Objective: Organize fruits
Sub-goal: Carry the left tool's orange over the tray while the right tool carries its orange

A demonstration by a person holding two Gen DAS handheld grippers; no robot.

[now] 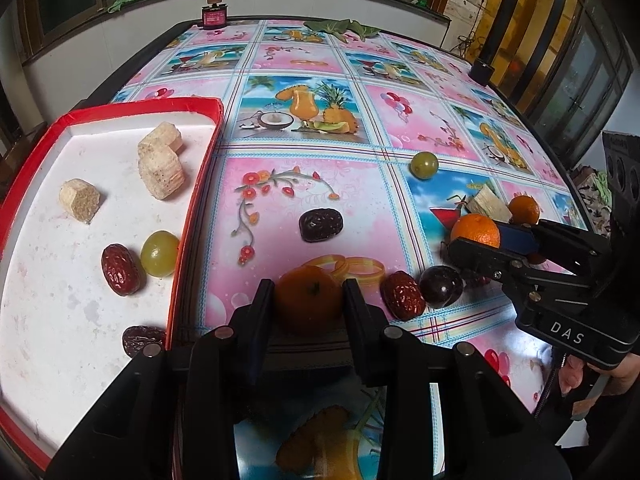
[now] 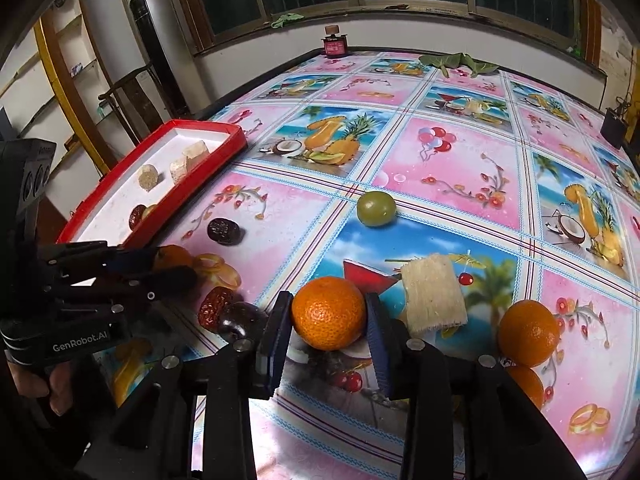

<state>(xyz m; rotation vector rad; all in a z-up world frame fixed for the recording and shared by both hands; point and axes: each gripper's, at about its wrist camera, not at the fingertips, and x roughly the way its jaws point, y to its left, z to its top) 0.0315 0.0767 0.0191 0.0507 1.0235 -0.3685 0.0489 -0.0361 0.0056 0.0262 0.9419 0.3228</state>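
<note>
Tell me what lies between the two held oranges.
A red date and a dark plum lie between them, clearest in the left wrist view.

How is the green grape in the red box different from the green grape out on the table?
The boxed grape lies inside the red tray, on its white floor; the table grape sits on the patterned tablecloth. The boxed grape has a red date right beside it; the table grape sits alone, apart from other fruit. The boxed one looks paler yellow-green, the table one darker olive. Both are round, shiny and green, and no gripper holds either.
</note>
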